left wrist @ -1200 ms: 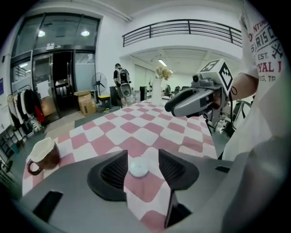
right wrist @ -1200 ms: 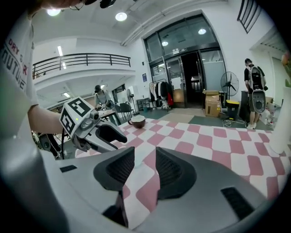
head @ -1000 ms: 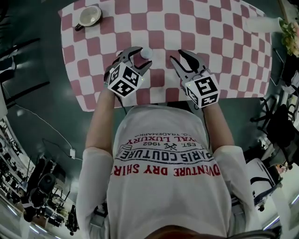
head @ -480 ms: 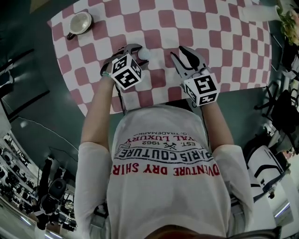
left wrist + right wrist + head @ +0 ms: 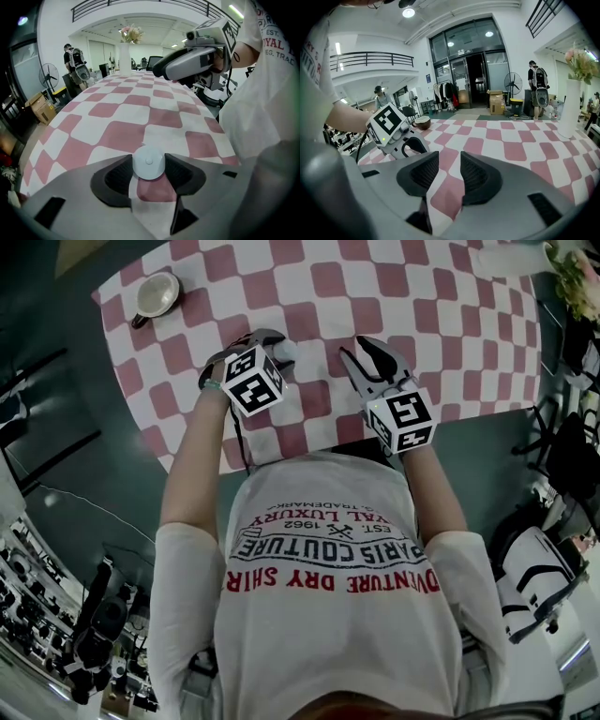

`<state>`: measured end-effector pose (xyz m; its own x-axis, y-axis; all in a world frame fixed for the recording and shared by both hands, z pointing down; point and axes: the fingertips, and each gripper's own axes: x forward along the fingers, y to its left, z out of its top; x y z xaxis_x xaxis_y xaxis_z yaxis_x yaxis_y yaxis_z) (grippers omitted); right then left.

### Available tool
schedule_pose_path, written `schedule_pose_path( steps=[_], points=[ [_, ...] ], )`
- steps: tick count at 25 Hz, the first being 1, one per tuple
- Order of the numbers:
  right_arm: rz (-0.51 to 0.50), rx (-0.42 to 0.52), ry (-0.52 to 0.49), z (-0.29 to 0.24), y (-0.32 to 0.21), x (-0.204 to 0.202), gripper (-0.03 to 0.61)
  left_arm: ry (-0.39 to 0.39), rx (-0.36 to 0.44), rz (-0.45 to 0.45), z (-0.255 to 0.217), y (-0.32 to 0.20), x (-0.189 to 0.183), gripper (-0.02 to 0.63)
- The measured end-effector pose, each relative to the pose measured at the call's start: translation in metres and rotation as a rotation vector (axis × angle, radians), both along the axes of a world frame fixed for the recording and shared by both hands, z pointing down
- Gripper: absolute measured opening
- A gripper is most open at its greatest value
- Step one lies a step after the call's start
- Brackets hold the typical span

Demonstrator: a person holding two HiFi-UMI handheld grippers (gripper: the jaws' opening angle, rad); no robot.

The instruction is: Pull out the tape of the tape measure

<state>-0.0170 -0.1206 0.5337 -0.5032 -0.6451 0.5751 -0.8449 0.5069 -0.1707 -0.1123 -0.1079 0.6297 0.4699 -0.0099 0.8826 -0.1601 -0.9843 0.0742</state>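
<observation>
Small round tape measure (image 5: 149, 163) on the near worktop (image 5: 427, 296), gripped at its rim by the just-closing left tongs (image 5: 148, 165). Right tongs (image 5: 449, 164) released, empty. Casing likely light, stiff and slippery; pull the tape's end.

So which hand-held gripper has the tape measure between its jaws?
The left hand-held gripper: its jaws have just been closing on the white tape measure; the right hand-held gripper holds nothing.

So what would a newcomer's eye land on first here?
The pink-and-white checked tablecloth fills the upper half of the head view. Near its front edge, a small round white tape measure sits between the jaws of the left gripper, which have just been closing onto its sides. The right gripper hangs beside it, open and empty.
</observation>
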Motion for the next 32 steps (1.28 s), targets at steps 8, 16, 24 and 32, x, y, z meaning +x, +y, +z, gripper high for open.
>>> schedule_pose_path(
  steps=[8, 16, 24, 32],
  points=[
    [-0.049, 0.004, -0.013, -0.01, 0.001, 0.006, 0.16, 0.02, 0.013, -0.06, -0.026, 0.006, 0.006, 0.232],
    [-0.186, 0.042, -0.02, -0.041, -0.005, 0.011, 0.153, 0.099, 0.081, -0.07, -0.086, 0.005, 0.025, 0.232],
    [-0.495, 0.096, -0.022, -0.073, 0.007, 0.008, 0.15, 0.104, 0.133, -0.007, -0.142, 0.01, 0.052, 0.232],
    [-0.735, 0.12, 0.002, -0.085, 0.018, 0.001, 0.151, 0.126, 0.204, 0.105, -0.17, 0.02, 0.078, 0.232]
  ],
)
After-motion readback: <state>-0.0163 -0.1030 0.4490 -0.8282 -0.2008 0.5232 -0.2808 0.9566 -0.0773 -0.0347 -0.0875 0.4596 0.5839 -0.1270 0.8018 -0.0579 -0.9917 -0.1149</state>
